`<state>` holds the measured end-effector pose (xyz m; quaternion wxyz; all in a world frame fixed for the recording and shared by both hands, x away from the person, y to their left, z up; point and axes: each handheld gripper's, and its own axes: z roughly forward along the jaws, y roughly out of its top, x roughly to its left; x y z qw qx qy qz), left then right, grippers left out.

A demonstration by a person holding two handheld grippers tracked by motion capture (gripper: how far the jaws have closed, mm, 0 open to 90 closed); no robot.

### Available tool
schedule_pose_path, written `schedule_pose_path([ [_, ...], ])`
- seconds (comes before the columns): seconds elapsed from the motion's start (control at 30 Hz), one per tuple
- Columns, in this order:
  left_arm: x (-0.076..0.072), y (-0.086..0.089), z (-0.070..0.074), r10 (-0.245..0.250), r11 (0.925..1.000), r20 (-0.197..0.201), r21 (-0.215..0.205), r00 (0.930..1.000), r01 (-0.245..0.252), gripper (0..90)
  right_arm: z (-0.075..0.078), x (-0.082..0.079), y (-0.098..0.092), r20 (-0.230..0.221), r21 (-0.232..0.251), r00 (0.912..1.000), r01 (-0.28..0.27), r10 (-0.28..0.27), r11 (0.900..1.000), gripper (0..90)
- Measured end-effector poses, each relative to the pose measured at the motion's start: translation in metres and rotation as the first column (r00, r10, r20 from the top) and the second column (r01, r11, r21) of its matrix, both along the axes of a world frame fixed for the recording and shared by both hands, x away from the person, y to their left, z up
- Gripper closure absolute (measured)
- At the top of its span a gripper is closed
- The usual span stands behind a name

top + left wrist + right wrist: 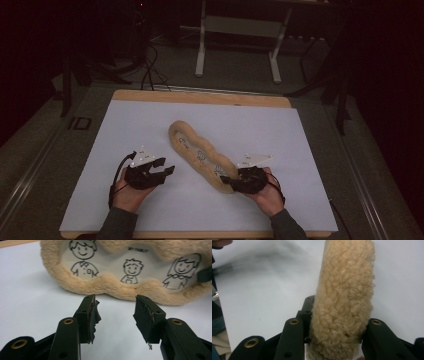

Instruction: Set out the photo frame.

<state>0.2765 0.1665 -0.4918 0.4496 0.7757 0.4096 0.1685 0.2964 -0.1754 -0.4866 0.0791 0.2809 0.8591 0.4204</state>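
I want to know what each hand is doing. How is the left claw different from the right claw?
The left claw is open and holds nothing; the right claw is shut on the fuzzy toy. The left claw sits apart from the toy and faces its side with the drawn faces; the right claw grips the toy's near end. Both are black and rest over the white mat, each held in a hand.

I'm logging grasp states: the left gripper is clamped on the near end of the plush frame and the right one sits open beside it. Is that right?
No, the sides are swapped. The right gripper is clamped on the plush frame's near end, as the right gripper view shows; the left gripper sits open beside it.
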Motion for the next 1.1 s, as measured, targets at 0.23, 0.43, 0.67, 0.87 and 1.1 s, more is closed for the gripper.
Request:
schedule_pose_path([
  [0.23,0.002,0.004,-0.001,0.031,0.9994,0.001,0.016,0.9995,-0.031,55.2,0.000,0.001,-0.004,0.003,0.003,0.9997,-0.025,0.025,1.000,65.3],
  [0.43,0.002,0.005,-0.001,0.036,0.9993,0.004,0.014,0.9993,-0.036,55.2,0.000,0.003,-0.007,-0.017,0.012,0.9999,0.002,-0.002,1.000,63.7],
  [0.67,0.002,0.007,-0.001,0.047,0.9988,0.005,0.015,0.9989,-0.047,55.2,0.003,-0.003,-0.010,-0.006,0.002,0.9967,0.081,-0.081,0.997,57.8],
  [0.87,0.002,0.008,-0.001,0.056,0.9982,0.007,0.019,0.9984,-0.056,55.2,0.002,-0.011,-0.013,-0.026,0.016,0.9784,0.206,-0.205,0.978,55.3],
  [1.1,0.002,0.008,-0.002,0.061,0.9979,0.006,0.021,0.9981,-0.061,55.1,-0.004,-0.014,-0.008,-0.060,0.020,0.9592,0.278,-0.276,0.960,55.3],
])
